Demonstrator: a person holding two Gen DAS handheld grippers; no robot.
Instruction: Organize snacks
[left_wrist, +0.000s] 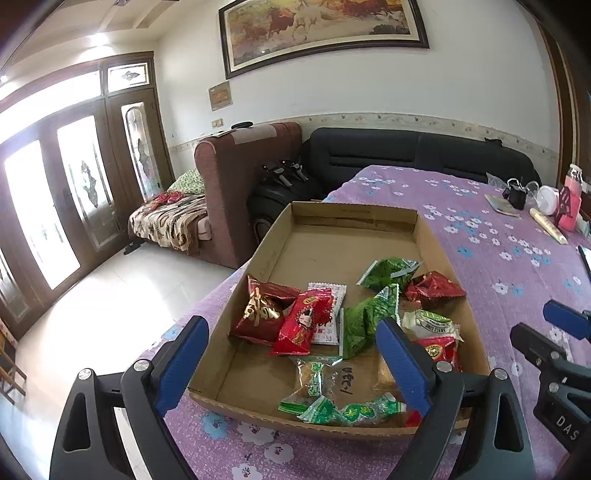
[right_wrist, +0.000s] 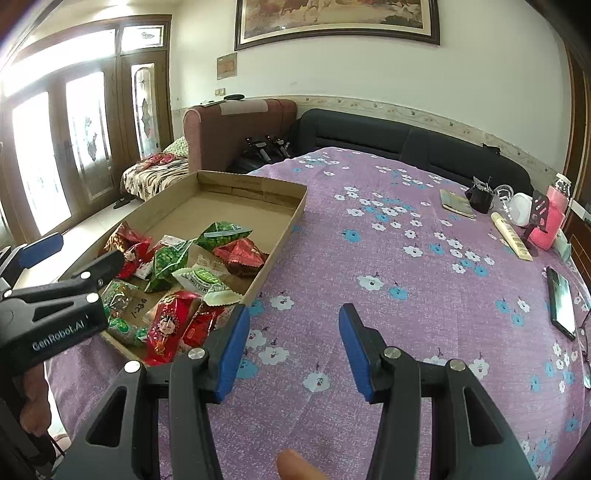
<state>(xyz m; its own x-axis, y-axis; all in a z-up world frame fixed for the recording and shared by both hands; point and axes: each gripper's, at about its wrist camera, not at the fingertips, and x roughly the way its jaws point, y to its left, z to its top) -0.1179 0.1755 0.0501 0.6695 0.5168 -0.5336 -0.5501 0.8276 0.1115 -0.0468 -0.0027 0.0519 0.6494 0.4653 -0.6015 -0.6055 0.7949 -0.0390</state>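
- The snack packets (left_wrist: 332, 325) lay heaped in the near half of the shallow cardboard tray (left_wrist: 280, 236), which sat at the left edge of the purple flowered tablecloth (right_wrist: 388, 258), its far half bare.
- A likely risk: the tray's outer wall seemed to sit close to the table edge (exact margin hard to judge through the fisheye), so a sideways nudge from a finger could push it toward the floor.
- Another: the glossy wrappers overlapped, so a grab could pinch two at once or slip off.
- The left gripper (left_wrist: 291, 365) hung over the tray's near end, tilted downward, jaws wide apart and empty.
- The right gripper (right_wrist: 295, 343) hovered over bare cloth beside the tray, also angled down, jaws apart, holding nothing.
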